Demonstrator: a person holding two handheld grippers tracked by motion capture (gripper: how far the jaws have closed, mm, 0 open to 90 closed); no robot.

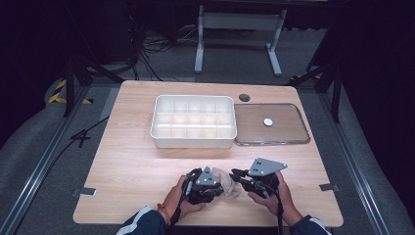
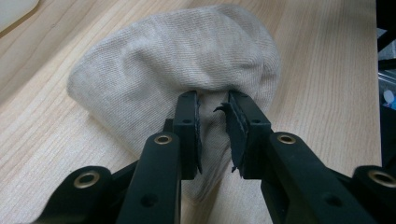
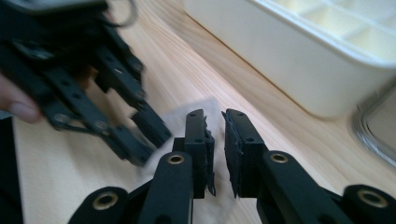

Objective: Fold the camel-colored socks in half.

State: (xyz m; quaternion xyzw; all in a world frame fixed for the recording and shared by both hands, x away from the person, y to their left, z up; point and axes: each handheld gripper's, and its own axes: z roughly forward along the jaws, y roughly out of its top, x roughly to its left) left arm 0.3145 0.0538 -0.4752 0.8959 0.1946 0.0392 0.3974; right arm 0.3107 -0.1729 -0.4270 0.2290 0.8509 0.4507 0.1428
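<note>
Here my left tongs (image 2: 212, 133) pinch a fold of the soft beige sock (image 2: 187, 60), lying on the desk (image 1: 127, 161) in front of the white tray (image 1: 193, 120). It's light and floppy. My right tongs (image 3: 215, 149) stand narrow and hold nothing; they should grip its free edge.

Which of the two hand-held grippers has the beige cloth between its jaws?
The left hand-held gripper: its jaws pinch a fold of the beige cloth. The right hand-held gripper has nothing between its nearly closed jaws.
</note>
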